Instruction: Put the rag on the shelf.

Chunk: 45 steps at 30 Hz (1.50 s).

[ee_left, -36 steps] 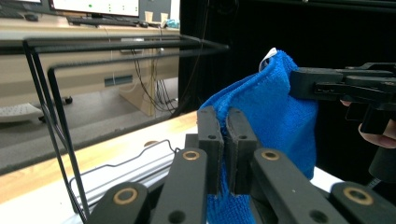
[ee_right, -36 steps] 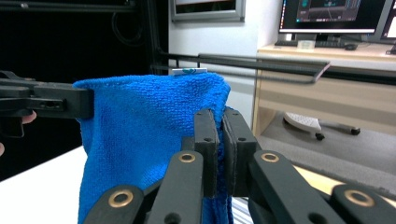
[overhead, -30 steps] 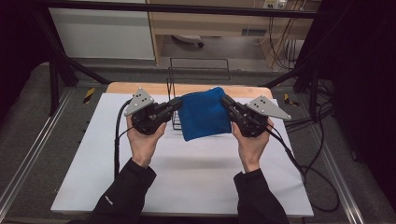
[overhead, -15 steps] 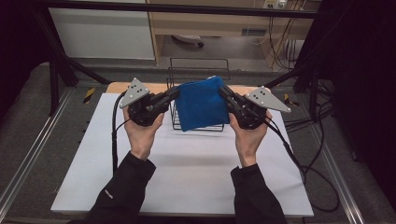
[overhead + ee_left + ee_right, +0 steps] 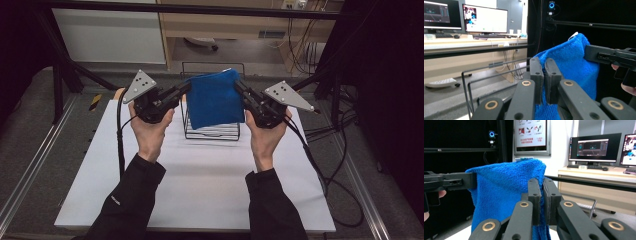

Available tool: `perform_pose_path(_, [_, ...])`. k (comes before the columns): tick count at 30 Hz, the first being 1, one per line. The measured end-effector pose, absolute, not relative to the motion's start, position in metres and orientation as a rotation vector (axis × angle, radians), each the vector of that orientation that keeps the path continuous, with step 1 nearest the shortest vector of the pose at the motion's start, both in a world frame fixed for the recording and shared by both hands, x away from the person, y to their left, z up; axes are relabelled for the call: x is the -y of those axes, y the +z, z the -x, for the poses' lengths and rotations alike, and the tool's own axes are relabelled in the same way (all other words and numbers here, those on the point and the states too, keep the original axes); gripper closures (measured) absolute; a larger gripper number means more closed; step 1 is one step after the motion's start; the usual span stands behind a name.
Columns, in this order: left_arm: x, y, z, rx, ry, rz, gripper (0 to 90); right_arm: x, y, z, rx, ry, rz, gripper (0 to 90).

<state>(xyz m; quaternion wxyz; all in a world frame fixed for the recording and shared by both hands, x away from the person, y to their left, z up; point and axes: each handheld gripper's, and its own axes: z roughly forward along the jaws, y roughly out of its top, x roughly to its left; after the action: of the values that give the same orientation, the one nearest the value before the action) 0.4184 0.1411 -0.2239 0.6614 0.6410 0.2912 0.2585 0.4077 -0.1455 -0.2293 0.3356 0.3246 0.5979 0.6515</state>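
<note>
My left gripper had its jaws pinched on one top corner of the blue towel, and my right gripper clamped the other. The towel hung spread between them, just above the black wire rack on the white table.

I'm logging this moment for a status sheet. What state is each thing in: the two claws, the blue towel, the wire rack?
left claw: shut on the blue towel's upper corner.
right claw: shut on the towel's other upper corner.
blue towel: lifted off the table, hanging folded between both claws, in front of the rack.
wire rack: upright on the white table, nothing visibly on it, partly hidden by the towel.
</note>
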Motion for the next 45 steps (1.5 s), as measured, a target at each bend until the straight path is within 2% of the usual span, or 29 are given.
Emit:
perform_pose_path(11, [-0.147,-0.197,-0.429,-0.645,0.627,-1.431,86.1,0.138,-0.21,-0.416,-1.541,1.711,-0.817,86.0])
perform_pose_path(45, [-0.144,-0.151,-0.483,-0.655,0.678,-1.411,86.1,0.131,-0.166,-0.461,-1.494,1.678,-0.773,86.0])
